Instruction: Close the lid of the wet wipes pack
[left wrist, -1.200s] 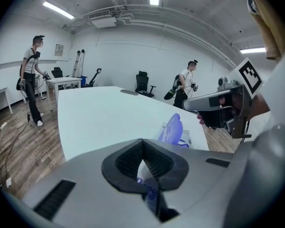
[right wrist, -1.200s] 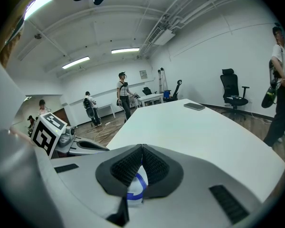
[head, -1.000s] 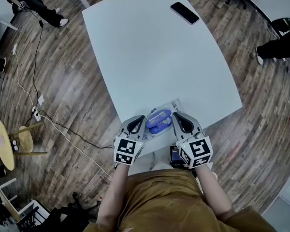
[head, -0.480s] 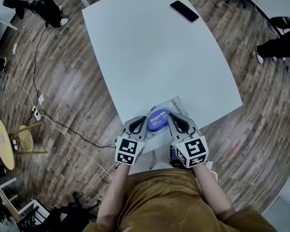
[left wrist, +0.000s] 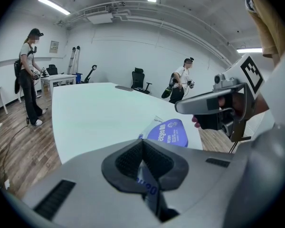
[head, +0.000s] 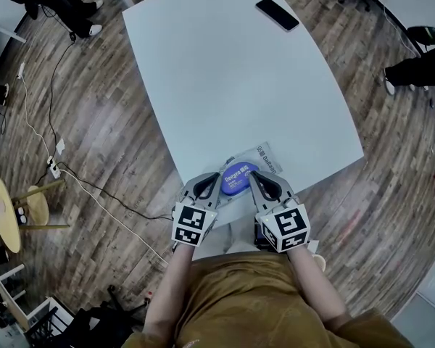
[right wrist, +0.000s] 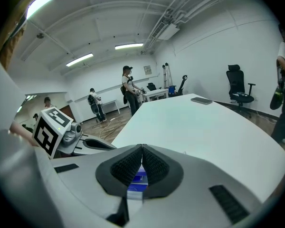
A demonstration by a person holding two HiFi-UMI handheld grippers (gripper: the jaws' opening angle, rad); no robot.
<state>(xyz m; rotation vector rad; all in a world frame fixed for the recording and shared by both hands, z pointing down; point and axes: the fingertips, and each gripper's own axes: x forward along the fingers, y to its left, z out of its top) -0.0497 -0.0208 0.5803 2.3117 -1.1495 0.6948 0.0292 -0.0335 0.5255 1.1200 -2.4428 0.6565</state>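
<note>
the wet wipes pack [head: 259, 159] lies at the near edge of the white table [head: 225, 71], its blue lid [head: 235, 177] lying down on top (as far as the head view shows). the left gripper [head: 214, 181] and the right gripper [head: 253, 177] flank the lid at that edge, both clenched tip to tip, with the pack's print showing behind the pads.

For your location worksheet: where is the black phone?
Head view: the black phone lies by the far right corner of the table, well away from the wet wipes pack at its near edge.
</note>
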